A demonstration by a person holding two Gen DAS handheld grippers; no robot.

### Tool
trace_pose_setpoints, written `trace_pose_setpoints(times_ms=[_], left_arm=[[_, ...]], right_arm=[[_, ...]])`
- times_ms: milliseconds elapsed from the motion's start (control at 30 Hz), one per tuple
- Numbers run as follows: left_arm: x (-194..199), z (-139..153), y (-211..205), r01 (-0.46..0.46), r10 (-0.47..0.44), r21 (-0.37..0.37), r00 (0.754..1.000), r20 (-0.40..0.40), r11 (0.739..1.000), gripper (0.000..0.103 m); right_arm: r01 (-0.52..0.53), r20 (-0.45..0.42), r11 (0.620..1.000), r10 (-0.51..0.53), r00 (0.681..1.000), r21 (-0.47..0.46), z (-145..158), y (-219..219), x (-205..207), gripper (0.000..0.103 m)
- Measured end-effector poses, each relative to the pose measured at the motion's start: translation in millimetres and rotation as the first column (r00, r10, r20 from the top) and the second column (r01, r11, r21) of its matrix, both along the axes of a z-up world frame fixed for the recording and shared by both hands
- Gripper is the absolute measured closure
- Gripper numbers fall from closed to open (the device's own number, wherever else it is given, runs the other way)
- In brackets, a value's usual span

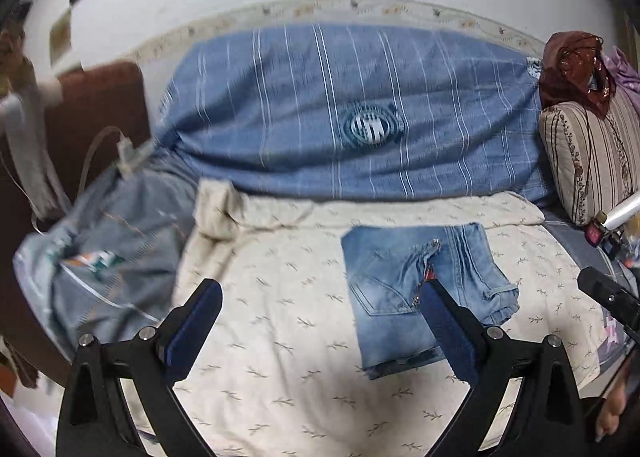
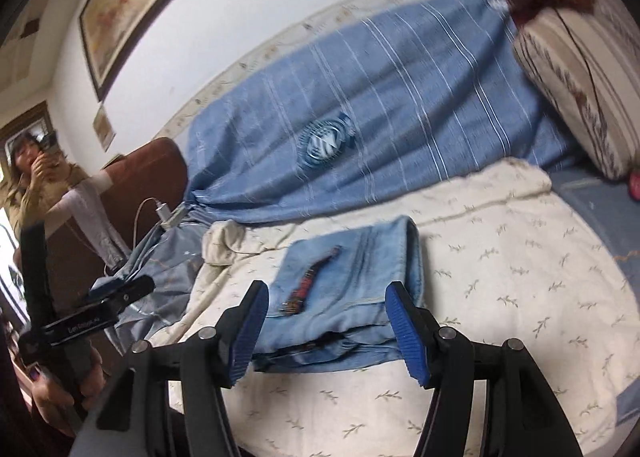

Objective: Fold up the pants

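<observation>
While the folded jeans [image 1: 404, 297] lie on the cream sheet [image 1: 280, 337], I see both grippers, left [image 1: 324, 321] and right [image 2: 326, 327], spread and empty above them.

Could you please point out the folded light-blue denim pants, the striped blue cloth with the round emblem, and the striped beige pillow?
Folded light-blue denim pants [image 1: 400, 297], left wrist view, back pocket area.
Striped blue cloth with round emblem [image 1: 280, 97], left wrist view, plain stretch left of emblem.
Striped beige pillow [image 1: 588, 153], left wrist view, front face.
</observation>
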State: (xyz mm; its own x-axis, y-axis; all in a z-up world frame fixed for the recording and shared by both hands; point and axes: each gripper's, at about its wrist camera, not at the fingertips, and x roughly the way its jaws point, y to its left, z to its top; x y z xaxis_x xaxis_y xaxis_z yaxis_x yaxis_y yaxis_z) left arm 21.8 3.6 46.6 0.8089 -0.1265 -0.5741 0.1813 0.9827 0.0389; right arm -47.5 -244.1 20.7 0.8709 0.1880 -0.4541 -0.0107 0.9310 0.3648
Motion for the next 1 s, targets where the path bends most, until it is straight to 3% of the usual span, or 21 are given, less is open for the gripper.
trace_pose_setpoints(times_ms=[500,1000], left_arm=[[-60,58,12,-0.096,0.090,0.026,0.978,0.190,0.995,0.000],[-79,72,13,-0.141,0.126,0.048,0.964,0.233,0.989,0.000]], right_arm=[[0.055,0.204,0.994,-0.035,0.978,-0.096,78,40,-66,0.031],[0.037,0.196,0.991,-0.012,0.981,-0.126,81,57,-72,0.029]])
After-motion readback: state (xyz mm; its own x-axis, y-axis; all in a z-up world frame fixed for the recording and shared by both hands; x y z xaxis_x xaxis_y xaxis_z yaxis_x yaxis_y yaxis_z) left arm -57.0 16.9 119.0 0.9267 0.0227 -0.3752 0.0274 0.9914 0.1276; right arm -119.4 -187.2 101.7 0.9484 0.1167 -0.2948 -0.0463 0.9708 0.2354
